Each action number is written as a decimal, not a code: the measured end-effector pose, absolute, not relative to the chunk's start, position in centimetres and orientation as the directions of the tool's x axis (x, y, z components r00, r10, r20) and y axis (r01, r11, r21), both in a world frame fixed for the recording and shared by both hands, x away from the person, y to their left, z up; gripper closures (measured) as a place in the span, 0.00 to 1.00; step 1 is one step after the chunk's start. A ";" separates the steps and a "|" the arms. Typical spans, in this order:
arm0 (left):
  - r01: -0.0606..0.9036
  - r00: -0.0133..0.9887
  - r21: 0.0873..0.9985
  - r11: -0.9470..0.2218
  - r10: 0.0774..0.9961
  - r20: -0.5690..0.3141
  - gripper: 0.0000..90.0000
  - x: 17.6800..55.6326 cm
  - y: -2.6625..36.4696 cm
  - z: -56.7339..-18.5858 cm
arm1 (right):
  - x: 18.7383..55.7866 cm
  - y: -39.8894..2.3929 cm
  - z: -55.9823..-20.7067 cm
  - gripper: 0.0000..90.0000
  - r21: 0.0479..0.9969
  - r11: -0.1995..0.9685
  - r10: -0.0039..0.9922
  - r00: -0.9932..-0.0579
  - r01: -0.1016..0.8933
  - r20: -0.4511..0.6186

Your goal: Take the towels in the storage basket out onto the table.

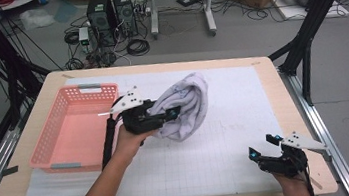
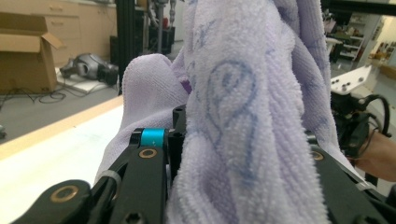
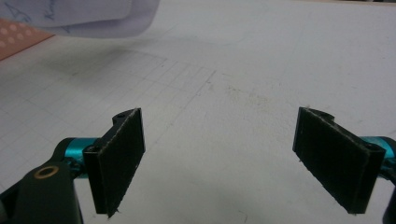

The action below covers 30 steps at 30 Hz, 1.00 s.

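Wooden table covered by white gridded mat; pink perforated plastic basket at its left side. Bunched lavender terry-cloth towel lifted above the mat just right of the basket, clamped in left gripper. Right gripper near the table's right front corner, jaws spread wide, holding nothing.

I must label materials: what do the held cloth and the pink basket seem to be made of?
Cloth: soft terry or microfibre, pale lilac with blue printed lines; the looped, fuzzy pile shows. Basket: probably moulded plastic, salmon pink, matte, with perforated walls.
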State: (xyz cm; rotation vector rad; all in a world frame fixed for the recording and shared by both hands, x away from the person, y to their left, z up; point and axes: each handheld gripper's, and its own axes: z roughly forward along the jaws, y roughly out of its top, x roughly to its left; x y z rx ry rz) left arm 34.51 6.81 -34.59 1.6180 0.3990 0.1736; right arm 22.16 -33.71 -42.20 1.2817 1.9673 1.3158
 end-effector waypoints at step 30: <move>0.329 0.756 0.941 -0.078 0.618 -0.213 0.26 35.9 5.4 -39.2 | 22.2 -33.8 -42.4 0.17 0.882 0.114 0.874 -0.468 0.457 0.130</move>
